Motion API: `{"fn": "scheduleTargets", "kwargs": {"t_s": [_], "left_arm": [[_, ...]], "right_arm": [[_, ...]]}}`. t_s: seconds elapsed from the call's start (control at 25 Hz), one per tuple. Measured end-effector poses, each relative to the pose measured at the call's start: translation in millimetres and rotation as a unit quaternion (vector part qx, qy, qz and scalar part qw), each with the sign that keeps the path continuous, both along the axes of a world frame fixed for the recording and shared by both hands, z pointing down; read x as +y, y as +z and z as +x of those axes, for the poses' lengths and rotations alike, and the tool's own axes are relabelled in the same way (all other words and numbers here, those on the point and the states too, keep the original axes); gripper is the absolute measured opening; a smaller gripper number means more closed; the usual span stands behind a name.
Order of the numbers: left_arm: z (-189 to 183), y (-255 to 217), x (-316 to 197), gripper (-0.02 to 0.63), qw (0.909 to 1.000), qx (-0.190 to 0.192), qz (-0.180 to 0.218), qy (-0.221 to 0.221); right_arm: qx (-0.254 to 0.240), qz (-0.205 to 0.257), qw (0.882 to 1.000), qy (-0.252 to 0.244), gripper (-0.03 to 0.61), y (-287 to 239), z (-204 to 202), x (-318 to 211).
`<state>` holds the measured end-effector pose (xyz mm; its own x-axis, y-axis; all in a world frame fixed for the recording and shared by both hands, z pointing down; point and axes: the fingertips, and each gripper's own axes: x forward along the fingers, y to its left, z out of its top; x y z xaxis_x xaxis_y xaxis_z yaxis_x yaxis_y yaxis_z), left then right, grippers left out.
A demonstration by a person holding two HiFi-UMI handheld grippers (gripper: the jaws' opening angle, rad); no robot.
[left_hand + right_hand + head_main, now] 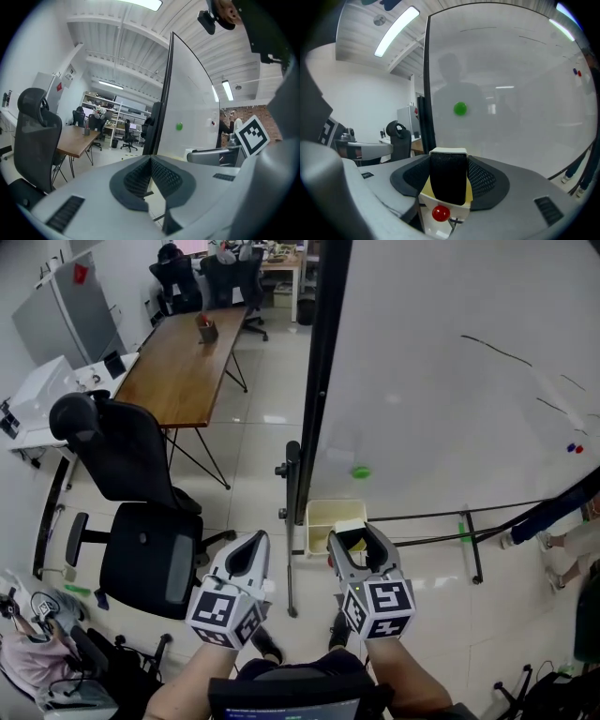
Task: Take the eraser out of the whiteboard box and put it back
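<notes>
Eraser (448, 180) tight in right gripper (362, 544)

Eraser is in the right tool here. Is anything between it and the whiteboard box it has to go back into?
Nothing visible stands in the way. The eraser, gripped by the right tool, sits directly over the open whiteboard box. Only a small red ball shows below it, seemingly inside the box.
</notes>
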<state>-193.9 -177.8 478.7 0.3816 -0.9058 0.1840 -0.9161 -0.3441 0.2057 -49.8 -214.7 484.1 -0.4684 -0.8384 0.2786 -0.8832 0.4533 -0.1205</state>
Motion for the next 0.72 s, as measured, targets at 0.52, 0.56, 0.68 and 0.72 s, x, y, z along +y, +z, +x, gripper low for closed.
{"fn": "scheduleTargets", "kwargs": {"t_s": [0.52,0.56,0.68,0.72], "left_arm": [[3,-179,12,0.028,0.9896,0.007,0.144,-0.007],[2,-182,12,0.028,0.9897,0.009,0.143,-0.009],[5,-193,15,0.028,0.9895,0.016,0.143,-0.011],[7,-197,17,0.028,0.9891,0.016,0.146,-0.009]], "right_arm": [[-0.088,0.148,0.982,-0.077,0.264,-204,6,28],[-0.088,0.155,0.981,-0.083,0.264,-213,7,29],[-0.089,0.167,0.978,-0.093,0.264,-228,11,31],[-0.09,0.169,0.977,-0.094,0.265,-231,13,32]]}}
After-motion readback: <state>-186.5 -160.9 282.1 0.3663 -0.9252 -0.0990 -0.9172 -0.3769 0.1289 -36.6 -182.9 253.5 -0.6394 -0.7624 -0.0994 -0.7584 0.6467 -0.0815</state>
